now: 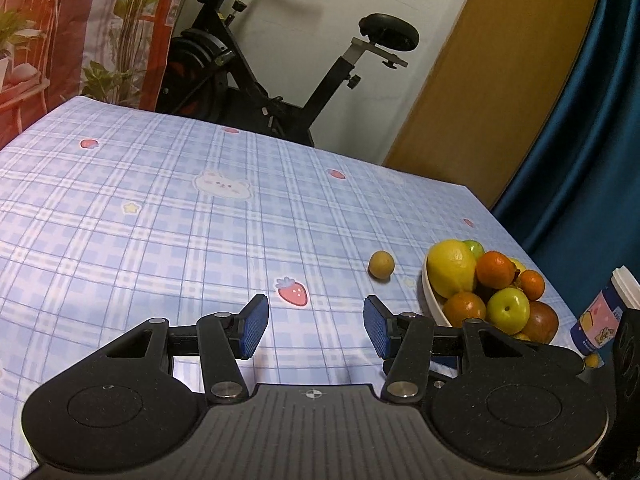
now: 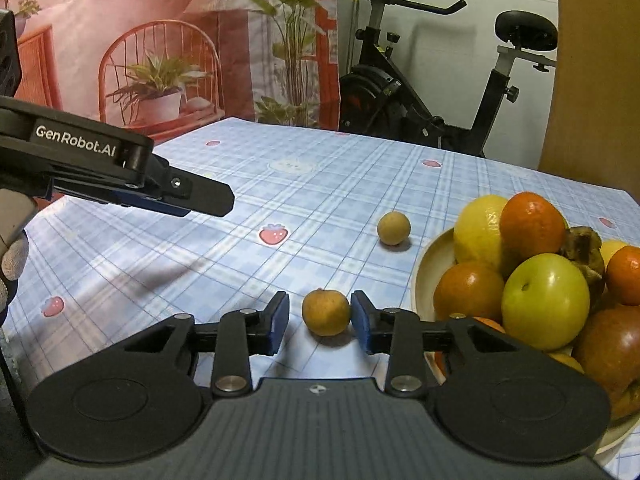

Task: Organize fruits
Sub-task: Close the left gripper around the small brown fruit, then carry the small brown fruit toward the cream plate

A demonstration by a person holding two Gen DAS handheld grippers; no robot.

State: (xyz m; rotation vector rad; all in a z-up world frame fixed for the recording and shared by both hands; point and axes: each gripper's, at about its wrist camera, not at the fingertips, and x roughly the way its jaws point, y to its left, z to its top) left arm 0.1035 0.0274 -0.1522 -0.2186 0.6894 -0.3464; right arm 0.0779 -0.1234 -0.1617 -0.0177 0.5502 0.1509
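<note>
A cream bowl (image 2: pixel 430 264) heaped with a lemon, oranges, a green apple and other fruit stands at the right; it also shows in the left wrist view (image 1: pixel 430 300). A small tan round fruit (image 2: pixel 394 228) lies loose on the cloth left of the bowl, seen also in the left wrist view (image 1: pixel 381 265). A second small brownish-yellow fruit (image 2: pixel 326 312) lies between my right gripper's (image 2: pixel 320 322) open fingers, touching the right pad. My left gripper (image 1: pixel 316 326) is open and empty, hovering above the cloth; its body shows in the right wrist view (image 2: pixel 192 196).
The table has a blue plaid cloth (image 1: pixel 160 216) with strawberry prints. A small printed bottle with a white cap (image 1: pixel 604 316) stands right of the bowl. An exercise bike (image 1: pixel 256 76) stands behind the table's far edge.
</note>
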